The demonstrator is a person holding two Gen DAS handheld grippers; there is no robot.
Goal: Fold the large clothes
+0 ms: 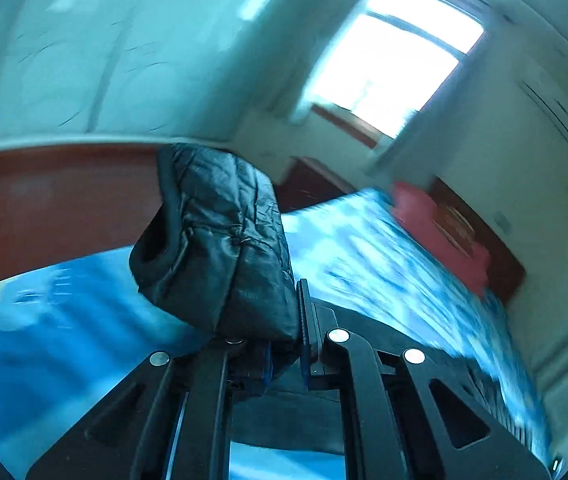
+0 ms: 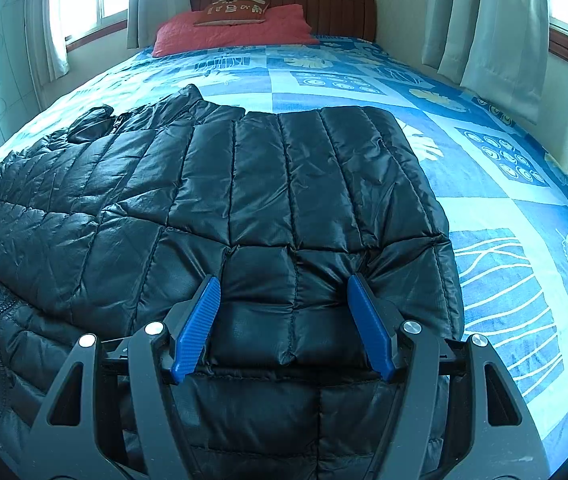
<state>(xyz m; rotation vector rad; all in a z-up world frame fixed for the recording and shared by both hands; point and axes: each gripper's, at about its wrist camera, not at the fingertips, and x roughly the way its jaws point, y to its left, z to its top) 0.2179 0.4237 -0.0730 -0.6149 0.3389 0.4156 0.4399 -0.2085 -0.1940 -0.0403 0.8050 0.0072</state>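
Observation:
A black quilted puffer jacket (image 2: 220, 200) lies spread on the blue patterned bed (image 2: 484, 184), with one sleeve folded across its body. My right gripper (image 2: 284, 284) is open, its blue pads (image 2: 200, 324) resting over the jacket near its right edge, holding nothing. In the left wrist view, my left gripper (image 1: 284, 344) is shut on a sleeve cuff of the jacket (image 1: 220, 240) and holds it lifted above the bed (image 1: 64, 340). That view is tilted and motion-blurred.
A red pillow (image 2: 236, 32) with a smaller patterned cushion (image 2: 232, 12) lies against the wooden headboard (image 2: 336, 12). Curtained windows (image 2: 500, 28) stand on both sides of the bed. A white wardrobe (image 1: 84, 60) fills the upper left of the left wrist view.

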